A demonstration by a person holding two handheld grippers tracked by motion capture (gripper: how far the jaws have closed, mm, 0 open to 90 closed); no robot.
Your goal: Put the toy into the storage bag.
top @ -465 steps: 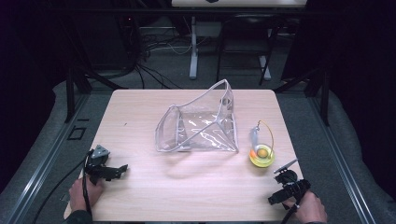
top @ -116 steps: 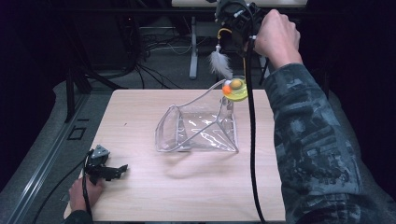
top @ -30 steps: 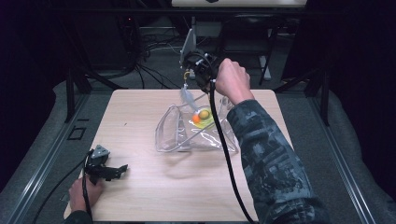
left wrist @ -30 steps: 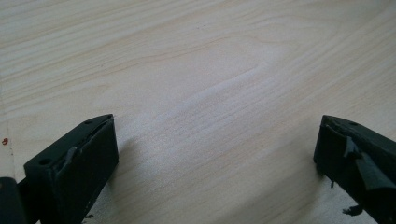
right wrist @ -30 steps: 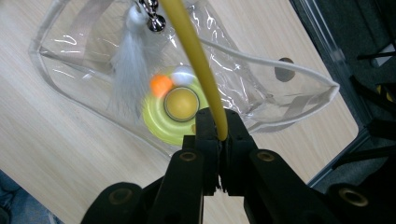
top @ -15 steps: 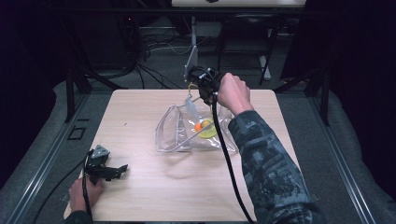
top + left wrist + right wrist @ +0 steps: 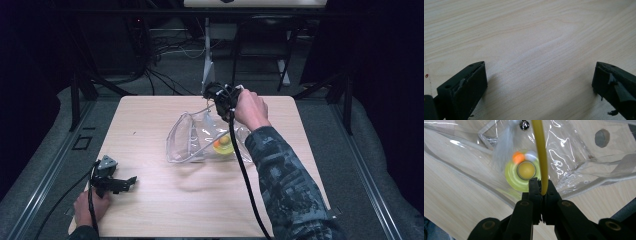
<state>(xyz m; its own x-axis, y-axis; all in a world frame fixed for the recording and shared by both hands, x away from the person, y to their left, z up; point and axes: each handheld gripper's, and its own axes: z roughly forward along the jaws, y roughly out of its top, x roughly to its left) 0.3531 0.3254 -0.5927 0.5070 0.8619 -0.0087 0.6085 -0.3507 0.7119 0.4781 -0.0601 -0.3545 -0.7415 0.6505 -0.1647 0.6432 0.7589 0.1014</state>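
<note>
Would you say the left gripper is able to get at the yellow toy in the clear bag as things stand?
Probably not: the left gripper rests open at the table's near corner, and the yellow toy hangs inside the clear bag from the right gripper.

Glossy clear plastic bag, matt pale wood table (smooth grain), fluffy feather toy.

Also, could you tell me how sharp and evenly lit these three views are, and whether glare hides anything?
High view: the table is evenly lit and its surroundings dark; the clear bag catches faint glints. Right gripper view: white glare streaks cross the bag's plastic, and the yellow toy and its feather look soft and blurred, while the right gripper is sharp. Left gripper view: soft light, crisp wood grain, mild shadow under the left gripper.
</note>
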